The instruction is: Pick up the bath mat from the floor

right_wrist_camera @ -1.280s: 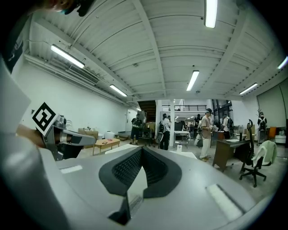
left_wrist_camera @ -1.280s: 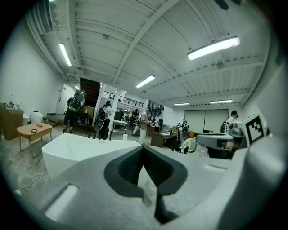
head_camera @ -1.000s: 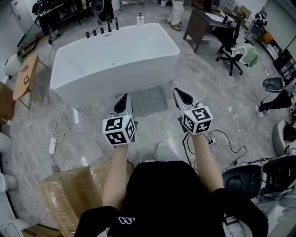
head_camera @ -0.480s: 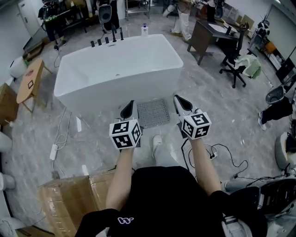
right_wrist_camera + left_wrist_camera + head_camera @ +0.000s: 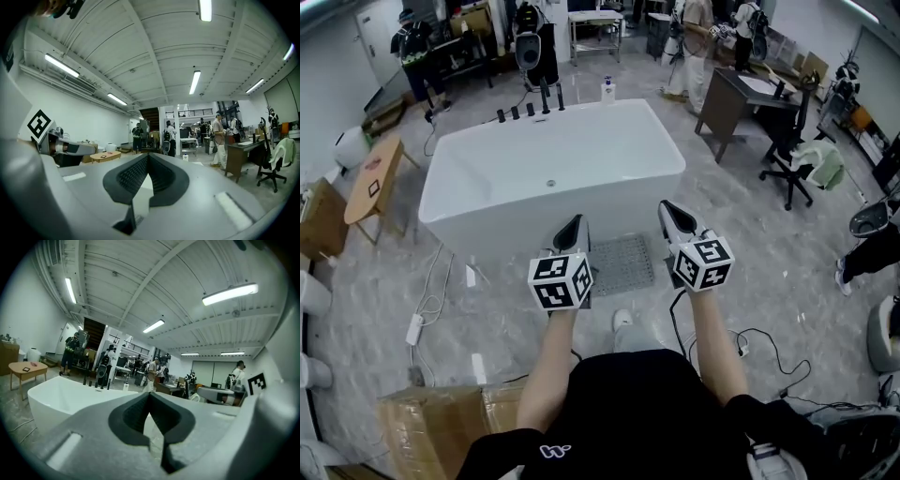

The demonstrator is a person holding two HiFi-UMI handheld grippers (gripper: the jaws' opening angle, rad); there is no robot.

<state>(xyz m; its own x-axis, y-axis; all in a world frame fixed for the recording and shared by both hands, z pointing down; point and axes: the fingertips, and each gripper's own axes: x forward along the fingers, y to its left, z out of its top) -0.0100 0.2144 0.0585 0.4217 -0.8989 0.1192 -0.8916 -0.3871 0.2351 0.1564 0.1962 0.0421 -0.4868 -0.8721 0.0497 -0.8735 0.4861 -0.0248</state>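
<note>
The grey, grid-patterned bath mat [image 5: 624,263] lies flat on the marble floor against the near side of the white bathtub [image 5: 546,184]. My left gripper [image 5: 575,226] hangs in the air just left of the mat, shut, with nothing in it. To the mat's right my right gripper [image 5: 671,210] is held at about the same height, also shut and empty. Both point forward, roughly level, towards the tub. In the left gripper view the jaw tips [image 5: 150,394] meet; in the right gripper view the tips [image 5: 148,155] meet too.
Cables and a power strip [image 5: 414,329] trail on the floor at left, more cable [image 5: 759,342] at right. A wooden side table [image 5: 373,187], a desk [image 5: 748,105], an office chair [image 5: 808,164] and people stand farther back. A wrapped carton [image 5: 441,422] sits at near left.
Both grippers, still shut, have moved forward with the person towards the tub. The tub and mat now sit nearer and lower in the head view, and the mat lies between the two grippers.
</note>
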